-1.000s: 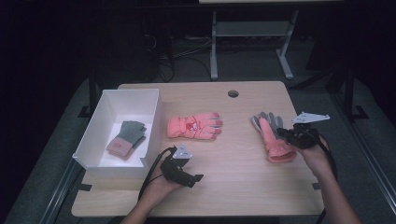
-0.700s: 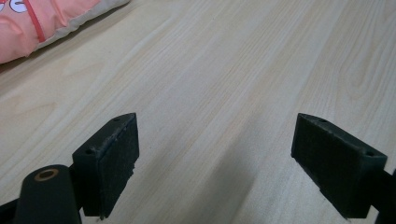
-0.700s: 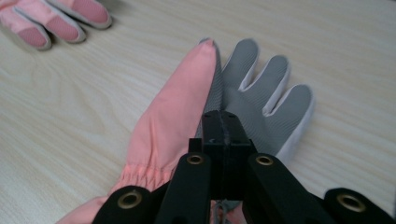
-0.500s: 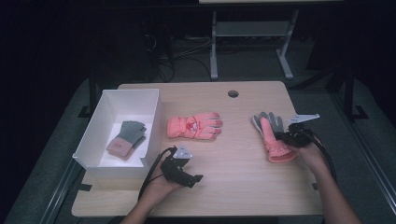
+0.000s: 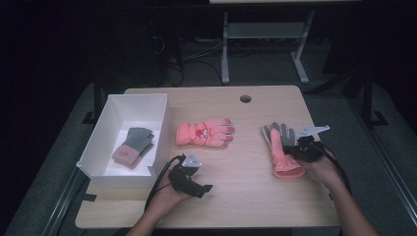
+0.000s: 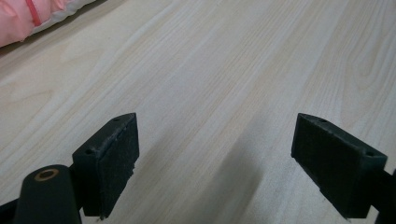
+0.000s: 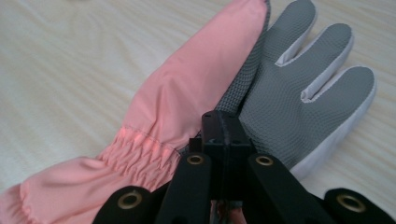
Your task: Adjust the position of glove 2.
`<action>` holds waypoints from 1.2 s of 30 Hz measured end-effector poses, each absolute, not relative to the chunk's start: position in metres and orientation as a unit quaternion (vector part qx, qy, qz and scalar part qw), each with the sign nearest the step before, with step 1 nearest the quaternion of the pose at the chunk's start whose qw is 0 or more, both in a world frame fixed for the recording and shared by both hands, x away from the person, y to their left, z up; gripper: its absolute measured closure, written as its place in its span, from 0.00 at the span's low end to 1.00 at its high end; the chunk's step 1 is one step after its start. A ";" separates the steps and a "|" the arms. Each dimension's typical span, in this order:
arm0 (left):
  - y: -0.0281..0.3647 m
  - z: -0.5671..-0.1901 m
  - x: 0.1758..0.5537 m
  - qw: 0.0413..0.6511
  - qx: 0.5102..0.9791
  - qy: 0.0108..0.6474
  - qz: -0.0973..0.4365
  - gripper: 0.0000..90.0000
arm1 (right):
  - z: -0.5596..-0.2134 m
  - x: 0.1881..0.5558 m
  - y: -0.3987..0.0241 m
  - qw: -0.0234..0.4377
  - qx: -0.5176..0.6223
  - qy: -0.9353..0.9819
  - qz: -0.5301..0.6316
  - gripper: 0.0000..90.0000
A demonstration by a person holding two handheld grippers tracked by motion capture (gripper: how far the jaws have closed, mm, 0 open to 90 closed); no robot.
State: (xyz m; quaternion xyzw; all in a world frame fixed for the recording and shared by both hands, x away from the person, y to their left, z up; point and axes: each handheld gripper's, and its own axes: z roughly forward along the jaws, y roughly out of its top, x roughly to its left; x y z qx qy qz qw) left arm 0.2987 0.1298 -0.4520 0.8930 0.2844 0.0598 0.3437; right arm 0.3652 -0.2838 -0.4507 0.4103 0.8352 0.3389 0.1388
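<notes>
A pink glove with a grey palm (image 5: 282,157) lies at the right of the table, its pink back folded partly over the palm (image 7: 187,93). My right gripper (image 5: 291,147) hovers low over its middle, jaws pressed together (image 7: 224,133); I cannot see any fabric pinched between them. The matching pink glove (image 5: 204,133) lies flat at the table's centre, and its edge shows in a corner of the left gripper view (image 6: 28,16). Near the front edge, my left gripper (image 5: 199,185) rests open above bare wood (image 6: 215,154).
A white box (image 5: 105,128) stands at the left of the table (image 5: 246,206) and holds a grey glove with a pink cuff (image 5: 134,146). There is a round hole (image 5: 245,99) near the table's far edge. Dark floor, cables and a metal stand lie beyond.
My right gripper has sunk a little, down to the grey-palmed glove. The left gripper and both pink gloves have stayed where they were.
</notes>
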 end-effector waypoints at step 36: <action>0.129 -0.453 0.299 0.334 0.898 0.282 0.051 0.16 | -0.434 0.292 -0.171 0.082 0.249 0.905 0.336 1.00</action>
